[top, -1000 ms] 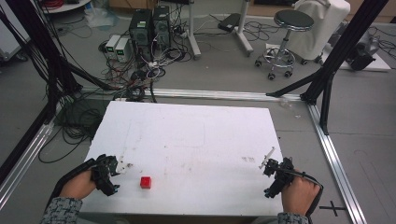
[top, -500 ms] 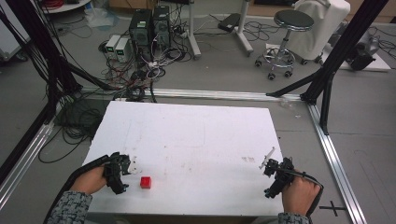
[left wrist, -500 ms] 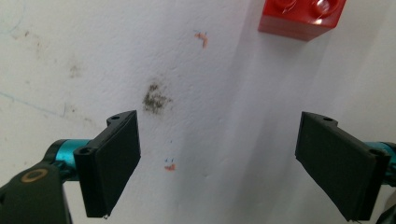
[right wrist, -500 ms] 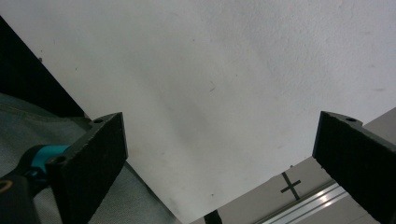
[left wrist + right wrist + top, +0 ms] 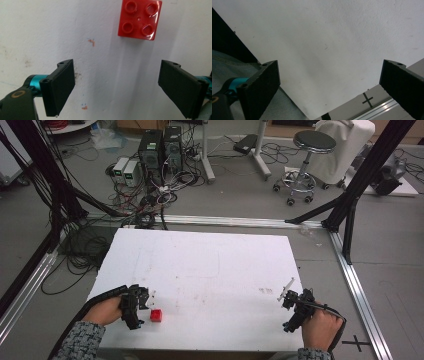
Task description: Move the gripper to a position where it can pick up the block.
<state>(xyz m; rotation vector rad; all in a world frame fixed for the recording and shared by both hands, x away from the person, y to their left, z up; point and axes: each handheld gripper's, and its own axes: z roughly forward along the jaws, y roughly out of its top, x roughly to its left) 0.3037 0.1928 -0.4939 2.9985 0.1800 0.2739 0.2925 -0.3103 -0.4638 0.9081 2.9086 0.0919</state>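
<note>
A small red four-stud brick (image 5: 156, 315) lies on the white table (image 5: 210, 270) near its front left. My left gripper (image 5: 142, 304) is just left of it, held by a hand in a grey patterned sleeve. In the left gripper view the brick (image 5: 139, 20) sits ahead of the open jaws, a little right of centre, and my left gripper (image 5: 117, 83) has only bare tabletop between its pads. My right gripper (image 5: 295, 307) rests at the table's front right. In its own view my right gripper (image 5: 329, 85) is open over bare table near the edge.
Aluminium rails (image 5: 357, 285) frame the table on the floor. Beyond the far edge are computers (image 5: 160, 145), tangled cables and a stool (image 5: 307, 150). A black cross mark (image 5: 367, 100) is on the floor past the table's edge.
My left gripper has slid right along the front of the table, closing most of the gap to the red brick. The right gripper has stayed put.
</note>
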